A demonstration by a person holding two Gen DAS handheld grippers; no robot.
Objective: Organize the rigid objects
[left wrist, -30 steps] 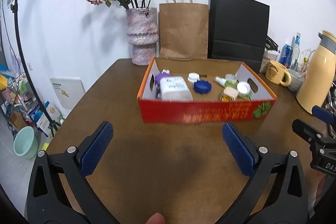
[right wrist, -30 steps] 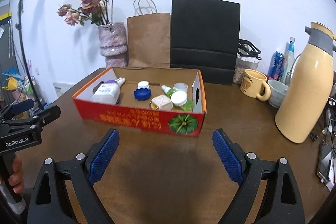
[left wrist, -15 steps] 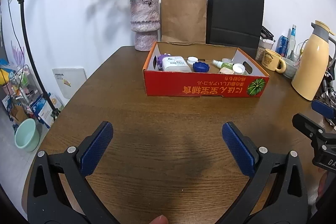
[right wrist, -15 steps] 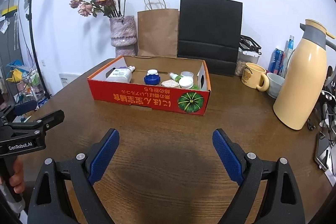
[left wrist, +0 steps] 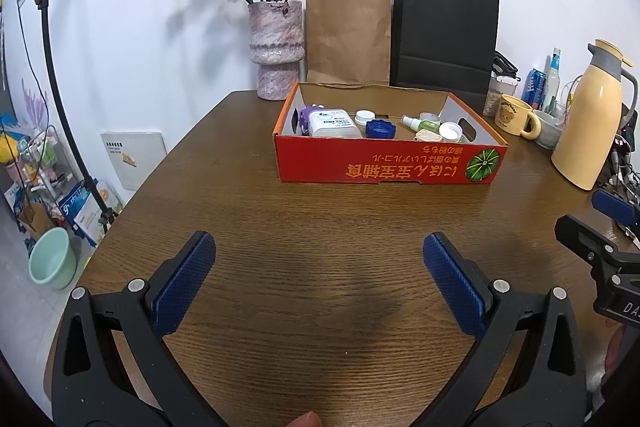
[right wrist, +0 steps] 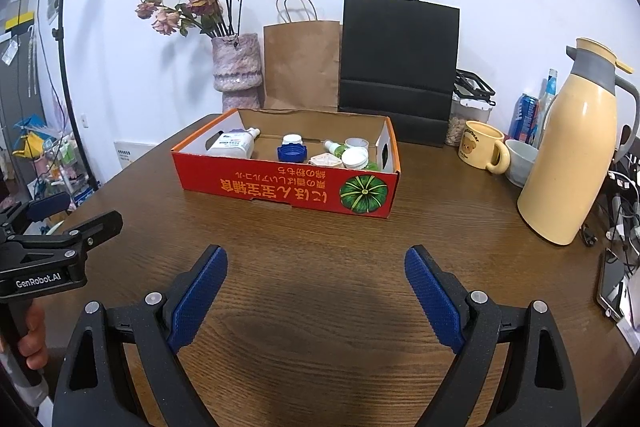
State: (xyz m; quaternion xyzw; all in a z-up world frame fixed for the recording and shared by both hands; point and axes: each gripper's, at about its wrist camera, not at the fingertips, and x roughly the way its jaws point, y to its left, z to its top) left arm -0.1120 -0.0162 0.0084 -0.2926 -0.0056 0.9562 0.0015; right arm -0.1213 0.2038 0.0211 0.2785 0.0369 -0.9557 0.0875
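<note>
Both grippers spread, empty — left gripper (left wrist: pixel 318 277), right gripper (right wrist: pixel 316 283) — red box (left wrist: pixel 384 163) well ahead on table (left wrist: pixel 320 219)

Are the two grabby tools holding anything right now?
No. The left tool and the right tool both stand wide open over the bare table, with nothing between their blue pads. The bottles are in the red box.

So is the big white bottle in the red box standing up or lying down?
Lying down. The white bottle rests on its side in the red box, its cap pointing sideways.
</note>
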